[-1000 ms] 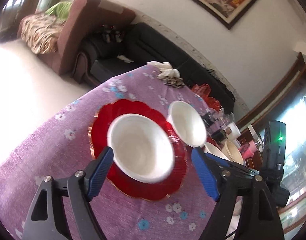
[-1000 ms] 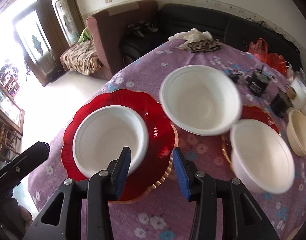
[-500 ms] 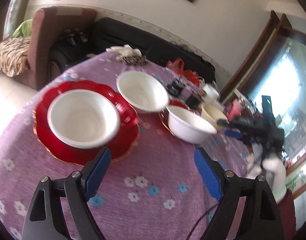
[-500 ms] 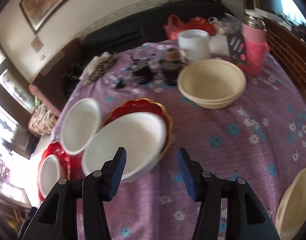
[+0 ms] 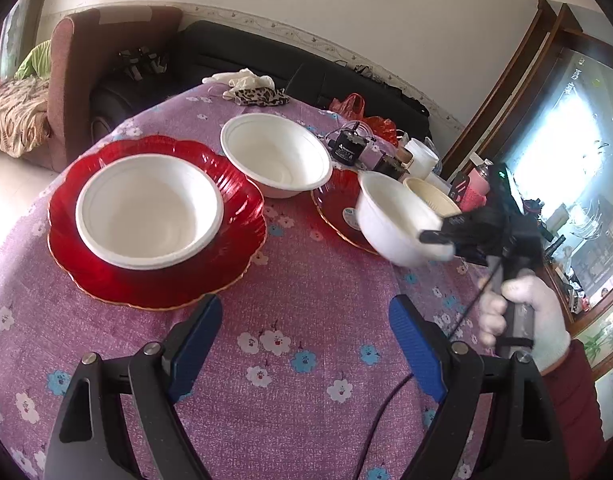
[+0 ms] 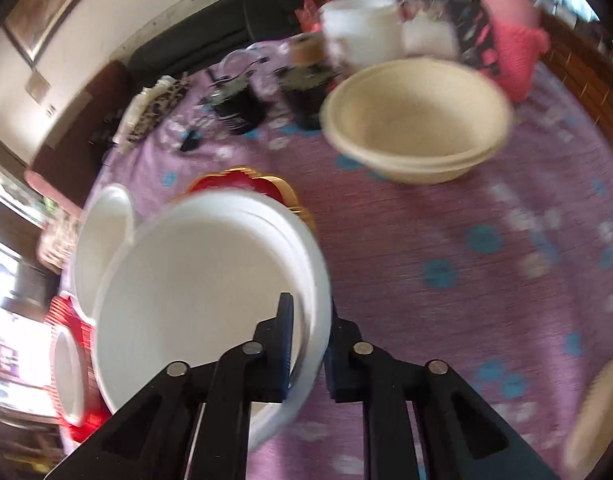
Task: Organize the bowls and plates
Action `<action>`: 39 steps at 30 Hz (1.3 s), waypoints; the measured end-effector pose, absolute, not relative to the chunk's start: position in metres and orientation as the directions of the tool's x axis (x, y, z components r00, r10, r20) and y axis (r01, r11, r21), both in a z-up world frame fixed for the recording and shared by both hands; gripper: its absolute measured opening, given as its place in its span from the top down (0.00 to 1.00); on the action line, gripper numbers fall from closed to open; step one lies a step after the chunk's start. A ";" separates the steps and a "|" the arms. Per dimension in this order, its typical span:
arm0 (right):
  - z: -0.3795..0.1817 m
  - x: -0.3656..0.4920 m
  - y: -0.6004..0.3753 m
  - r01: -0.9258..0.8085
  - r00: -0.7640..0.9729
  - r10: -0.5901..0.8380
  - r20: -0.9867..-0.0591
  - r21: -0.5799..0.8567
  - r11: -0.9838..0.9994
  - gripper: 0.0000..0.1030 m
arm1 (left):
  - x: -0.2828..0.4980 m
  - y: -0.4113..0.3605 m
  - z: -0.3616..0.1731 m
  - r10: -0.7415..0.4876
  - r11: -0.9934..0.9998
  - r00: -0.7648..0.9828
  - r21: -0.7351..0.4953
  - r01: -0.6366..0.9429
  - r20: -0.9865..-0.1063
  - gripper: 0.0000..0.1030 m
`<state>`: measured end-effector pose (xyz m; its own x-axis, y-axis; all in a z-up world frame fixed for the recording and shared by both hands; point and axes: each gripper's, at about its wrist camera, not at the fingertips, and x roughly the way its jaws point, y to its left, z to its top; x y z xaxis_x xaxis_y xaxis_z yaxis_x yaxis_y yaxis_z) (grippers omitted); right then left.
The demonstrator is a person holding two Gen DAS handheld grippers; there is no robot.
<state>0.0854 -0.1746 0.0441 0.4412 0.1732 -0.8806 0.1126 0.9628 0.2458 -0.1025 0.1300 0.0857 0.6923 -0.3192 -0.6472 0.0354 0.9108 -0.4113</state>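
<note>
Right wrist view, right tool [image 6: 308,344] pinching white bowl [image 6: 202,292] rim

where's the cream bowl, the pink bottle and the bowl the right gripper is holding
cream bowl [image 6: 418,120]: right wrist view, inner wall
pink bottle [image 6: 514,52]: right wrist view, pink body
held white bowl [image 6: 202,292]: right wrist view, inside

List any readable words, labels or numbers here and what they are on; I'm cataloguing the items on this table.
None can be read with confidence.
Small red plate: round pale sticker, print too small.
Black box: white triangle logo and text line, too small.
Dark card by the pink bottle: pink marks, blurred.
Right gripper: faint white lettering on its black arm, illegible.
</note>
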 end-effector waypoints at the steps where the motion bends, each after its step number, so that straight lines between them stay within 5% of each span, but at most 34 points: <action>1: 0.046 0.082 -0.183 0.117 0.442 0.155 -0.884 0.228 0.967 0.88 | -0.102 0.130 0.084 -0.323 0.910 0.688 -0.414 0.036 -0.650 0.18; 14: 0.057 0.048 -0.254 0.163 0.392 -0.095 -0.915 -0.033 0.986 0.85 | -0.099 0.111 0.069 -0.366 0.905 0.638 -0.420 0.074 -0.677 0.18; 15: 0.064 0.046 -0.250 0.148 0.417 -0.109 -0.902 -0.051 0.988 0.82 | -0.099 0.111 0.069 -0.367 0.904 0.636 -0.420 0.074 -0.678 0.18; 19: 0.093 0.048 -0.215 0.107 0.527 -0.115 -0.842 -0.068 0.992 0.40 | -0.095 0.105 0.063 -0.375 0.904 0.624 -0.419 0.083 -0.686 0.18; 20: 0.099 0.049 -0.202 0.081 0.548 -0.120 -0.828 -0.090 0.993 0.39 | -0.095 0.104 0.062 -0.378 0.904 0.620 -0.419 0.085 -0.688 0.18; 25: 0.108 0.058 -0.159 0.062 0.618 -0.237 -0.750 -0.254 0.965 0.39 | -0.091 0.102 0.058 -0.381 0.906 0.614 -0.412 0.098 -0.691 0.18; 31: 0.086 0.100 -0.144 -0.033 0.530 -0.033 -0.848 -0.060 0.998 0.39 | -0.086 0.098 0.051 -0.398 0.901 0.598 -0.419 0.112 -0.696 0.18; 39: 0.042 0.176 -0.122 0.000 0.420 -0.005 -0.908 -0.006 1.000 0.39 | -0.084 0.102 0.045 -0.406 0.900 0.586 -0.417 0.124 -0.701 0.18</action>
<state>0.1757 -0.1223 0.0424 0.4197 -0.0054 -0.9077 -0.0002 1.0000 -0.0060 -0.0836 0.1016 0.0454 0.5862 -0.4056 -0.7013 0.1239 0.9003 -0.4172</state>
